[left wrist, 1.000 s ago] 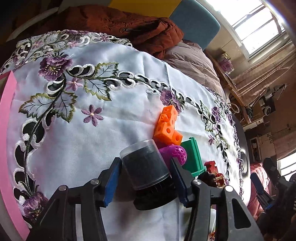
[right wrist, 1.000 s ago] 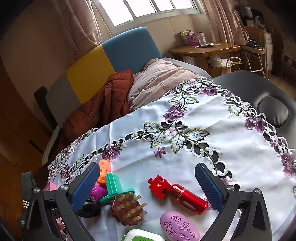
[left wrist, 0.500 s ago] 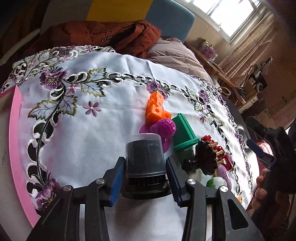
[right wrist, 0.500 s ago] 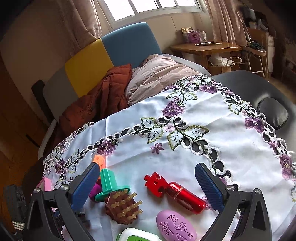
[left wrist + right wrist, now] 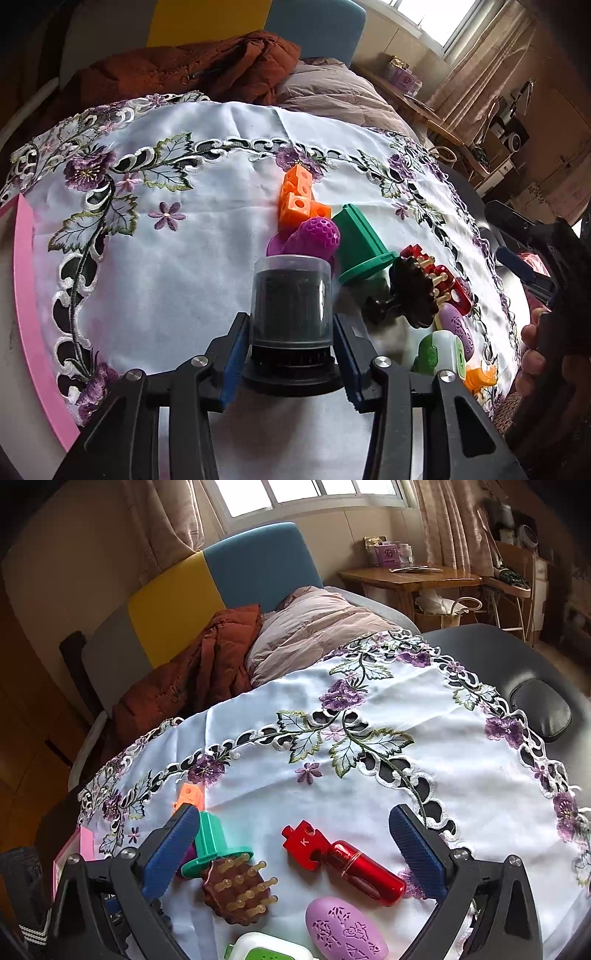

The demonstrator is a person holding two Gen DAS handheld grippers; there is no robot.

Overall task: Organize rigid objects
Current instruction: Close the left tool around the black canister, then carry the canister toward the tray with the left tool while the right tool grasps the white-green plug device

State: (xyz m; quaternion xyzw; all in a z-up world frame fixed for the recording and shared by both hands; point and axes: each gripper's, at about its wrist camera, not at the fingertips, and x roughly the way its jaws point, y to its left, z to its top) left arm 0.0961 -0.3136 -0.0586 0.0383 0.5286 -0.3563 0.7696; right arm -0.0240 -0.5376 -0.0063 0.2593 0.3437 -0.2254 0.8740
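Two tools are in play: your left tool [image 5: 290, 339] is clamped on the black cylinder with clear cap [image 5: 290, 301], low over the worktop [image 5: 192, 266]; your right tool [image 5: 291, 843] hangs spread wide, empty. That smooth cap could slip out. Just ahead, the purple ball [image 5: 317, 236], green block [image 5: 360, 240] and brown brush [image 5: 412, 295] crowd any forward placement.

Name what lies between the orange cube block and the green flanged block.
In the left wrist view, a purple perforated ball sits between the orange cube block and the green flanged block.
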